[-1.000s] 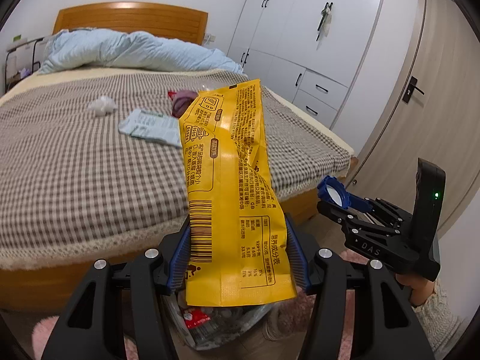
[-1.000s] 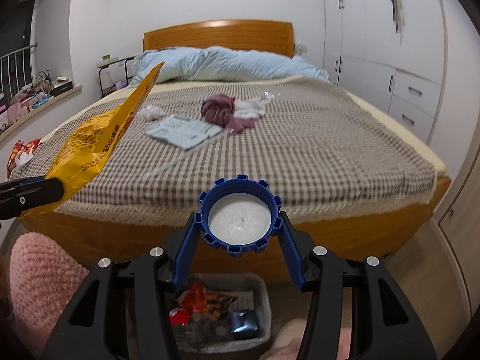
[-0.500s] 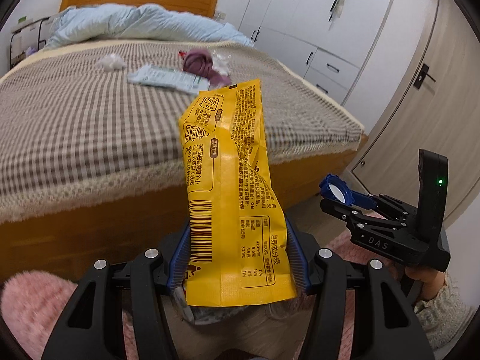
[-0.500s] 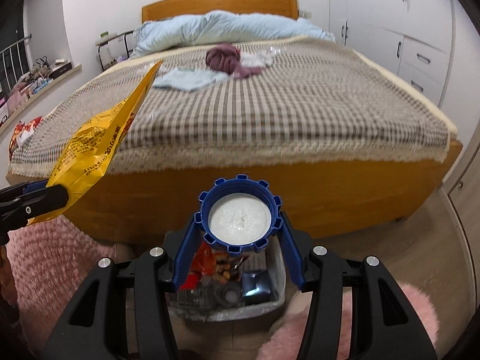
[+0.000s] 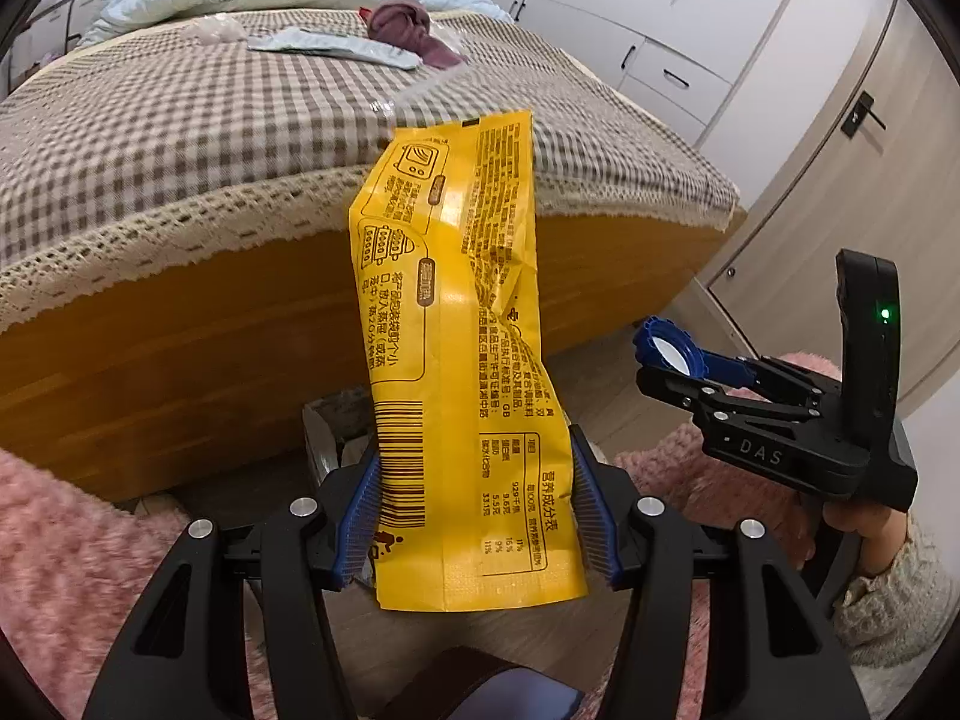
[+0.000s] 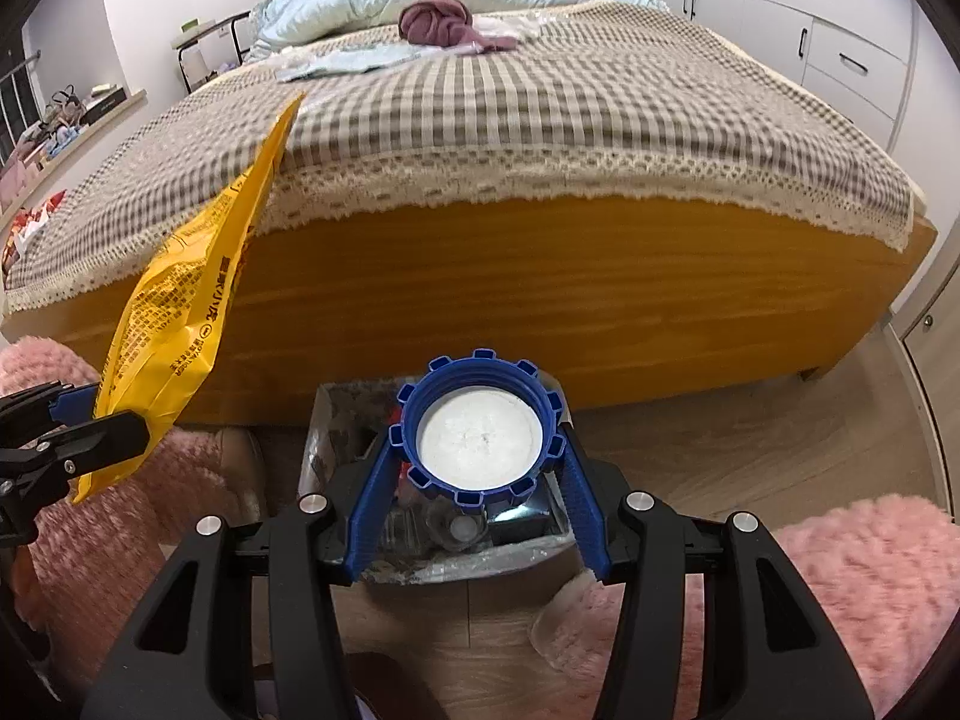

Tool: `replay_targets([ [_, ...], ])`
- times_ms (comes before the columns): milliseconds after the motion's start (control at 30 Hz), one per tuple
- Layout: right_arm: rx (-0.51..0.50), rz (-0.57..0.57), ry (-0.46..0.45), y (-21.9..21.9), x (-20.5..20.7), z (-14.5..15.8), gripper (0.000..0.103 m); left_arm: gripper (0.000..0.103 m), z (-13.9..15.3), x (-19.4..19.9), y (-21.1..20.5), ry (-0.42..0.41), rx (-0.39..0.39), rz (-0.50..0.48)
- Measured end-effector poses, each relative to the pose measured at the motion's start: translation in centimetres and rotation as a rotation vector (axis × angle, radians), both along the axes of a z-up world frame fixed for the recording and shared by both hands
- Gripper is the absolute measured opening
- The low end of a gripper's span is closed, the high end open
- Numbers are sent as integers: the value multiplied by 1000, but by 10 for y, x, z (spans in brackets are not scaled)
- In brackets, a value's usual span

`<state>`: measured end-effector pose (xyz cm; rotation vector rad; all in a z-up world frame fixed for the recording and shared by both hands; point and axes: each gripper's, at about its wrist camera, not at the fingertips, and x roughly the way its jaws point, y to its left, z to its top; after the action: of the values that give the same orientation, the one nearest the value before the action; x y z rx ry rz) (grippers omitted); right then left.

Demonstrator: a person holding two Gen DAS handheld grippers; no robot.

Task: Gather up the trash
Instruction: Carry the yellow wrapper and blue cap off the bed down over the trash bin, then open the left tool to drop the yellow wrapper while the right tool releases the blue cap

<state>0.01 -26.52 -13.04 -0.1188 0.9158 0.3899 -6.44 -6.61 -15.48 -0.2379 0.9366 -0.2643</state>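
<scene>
Both hands have come down from bed height toward the floor. A second ago each camera looked across the bedspread; now the bed frame fills mid-view and the bin sits right below. Judgement: the carry is nearly over and the drop is the step in hand.

Left tongs (image 5: 474, 519) clenched on a yellow snack wrapper (image 5: 456, 360), blue pads pressing its lower edges near the barcode. The grip has not changed over the last second. The wrapper stands up from the tongs, flat and creased, seemingly empty, printed with black text and a nutrition table. Its top leans toward the bed (image 5: 180, 138).

Right tongs (image 6: 480, 495) clenched on a blue bottle cap (image 6: 480, 429), pads on either side of its notched rim. The cap's open side faces the camera and shows a white liner. Grip likewise unchanged.

Trash bin (image 6: 336, 420): a small grey box on the floor against the bed's foot, between two pink fluffy rugs (image 6: 870, 588). It already holds wrappers and clear plastic. In the right view the cap hangs directly over its opening; in the left view only a corner of the bin shows behind the wrapper.

Still on the bedspread: a pale blue flat packet (image 5: 336, 51), a maroon cloth bundle (image 6: 444, 21) and some clear plastic. More collecting is likely after this drop.
</scene>
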Motion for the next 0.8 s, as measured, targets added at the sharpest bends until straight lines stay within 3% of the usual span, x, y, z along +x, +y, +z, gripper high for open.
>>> replay_targets([
  [800,-59,-31,131,-15,19,-59,51,54,-45,13,-46,114,22,-150],
])
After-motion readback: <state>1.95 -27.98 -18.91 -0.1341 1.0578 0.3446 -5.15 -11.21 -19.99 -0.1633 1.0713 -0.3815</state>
